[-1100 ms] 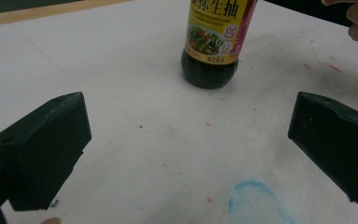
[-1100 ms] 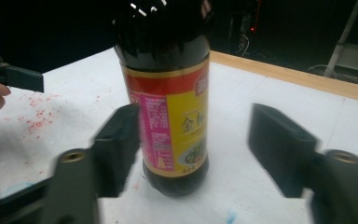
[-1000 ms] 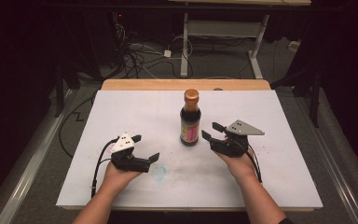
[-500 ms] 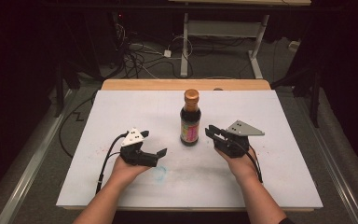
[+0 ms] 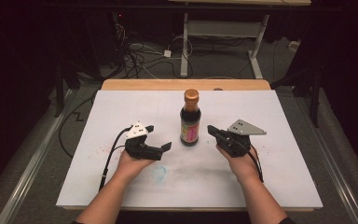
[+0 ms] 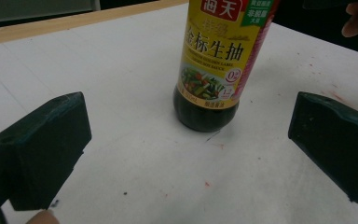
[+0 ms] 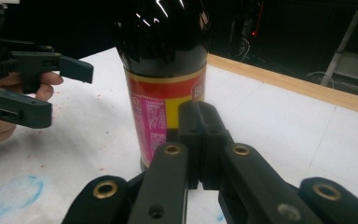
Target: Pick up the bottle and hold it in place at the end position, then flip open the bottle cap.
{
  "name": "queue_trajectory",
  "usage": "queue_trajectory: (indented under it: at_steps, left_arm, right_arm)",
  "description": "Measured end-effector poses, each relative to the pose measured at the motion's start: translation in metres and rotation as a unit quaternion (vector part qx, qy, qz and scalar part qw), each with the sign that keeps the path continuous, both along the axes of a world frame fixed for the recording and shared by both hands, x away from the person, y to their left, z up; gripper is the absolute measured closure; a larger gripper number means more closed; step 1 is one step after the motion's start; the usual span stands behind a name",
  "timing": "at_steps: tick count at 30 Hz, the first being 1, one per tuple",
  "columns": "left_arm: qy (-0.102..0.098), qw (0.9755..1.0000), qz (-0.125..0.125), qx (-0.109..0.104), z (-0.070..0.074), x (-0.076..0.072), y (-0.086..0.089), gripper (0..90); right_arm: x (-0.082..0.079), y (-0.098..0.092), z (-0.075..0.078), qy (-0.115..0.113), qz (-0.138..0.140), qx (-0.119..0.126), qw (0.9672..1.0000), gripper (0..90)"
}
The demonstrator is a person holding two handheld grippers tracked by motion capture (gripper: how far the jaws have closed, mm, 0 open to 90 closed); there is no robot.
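Bottles: one, a dark sauce bottle (image 5: 190, 119) with an orange cap (image 5: 191, 95), upright on the white surface (image 5: 279, 116), near the middle and closer to the far edge than the near one.
Grippers: two, one in each hand, both resting low over the surface.
Left gripper (image 5: 157, 140): just left of the bottle, jaws spread wide and pointing toward it; in the left gripper view the bottle's base (image 6: 205, 109) stands ahead of the gap between the two jaws, apart from both.
Right gripper (image 5: 213, 131): just right of the bottle, jaws closed together with nothing between them; in the right gripper view their tips sit right in front of the bottle's red and yellow label (image 7: 161, 116), whether touching I cannot tell.
Marks: one blue smudge (image 5: 158, 172) near the left hand (image 5: 133, 163), plus scattered red specks.
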State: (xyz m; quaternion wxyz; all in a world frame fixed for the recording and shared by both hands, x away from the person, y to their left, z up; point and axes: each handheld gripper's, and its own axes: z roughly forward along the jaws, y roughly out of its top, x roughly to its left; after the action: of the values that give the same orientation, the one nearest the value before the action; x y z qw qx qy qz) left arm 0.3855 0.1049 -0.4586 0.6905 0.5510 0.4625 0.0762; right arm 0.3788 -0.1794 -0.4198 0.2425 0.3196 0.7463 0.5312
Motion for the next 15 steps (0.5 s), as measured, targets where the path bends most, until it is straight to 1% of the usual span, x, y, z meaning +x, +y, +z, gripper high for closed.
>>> queue_trajectory:
  at_steps: [2,4,10,12,14,15]
  left_arm:
    - [0.001,1.0,-0.002,0.005,0.0,0.002,-0.002,0.0]
    - [0.003,1.0,-0.002,0.004,0.0,0.004,-0.004,0.0]
    - [-0.003,0.9999,-0.007,0.013,0.004,0.008,-0.012,0.0]
    - [0.001,0.9999,-0.013,0.01,0.005,0.01,-0.014,0.0]
    - [0.005,0.9997,-0.022,0.005,0.005,0.012,-0.018,0.0]
    - [0.006,0.9997,-0.024,0.004,0.004,0.013,-0.021,0.0]
  right_arm:
    - [0.0,0.0,0.001,0.0,-0.001,0.002,1.0,90.0]
    - [0.0,0.001,0.003,-0.001,-0.002,0.0,1.0,90.0]
    - [0.0,-0.002,0.006,-0.003,-0.006,0.0,1.0,90.0]
    - [-0.001,-0.003,0.007,0.0,-0.005,0.0,1.0,90.0]
    - [-0.001,-0.003,0.007,-0.001,-0.007,-0.011,0.9999,90.0]
    - [-0.001,-0.004,0.007,0.002,-0.008,-0.008,0.9999,90.0]
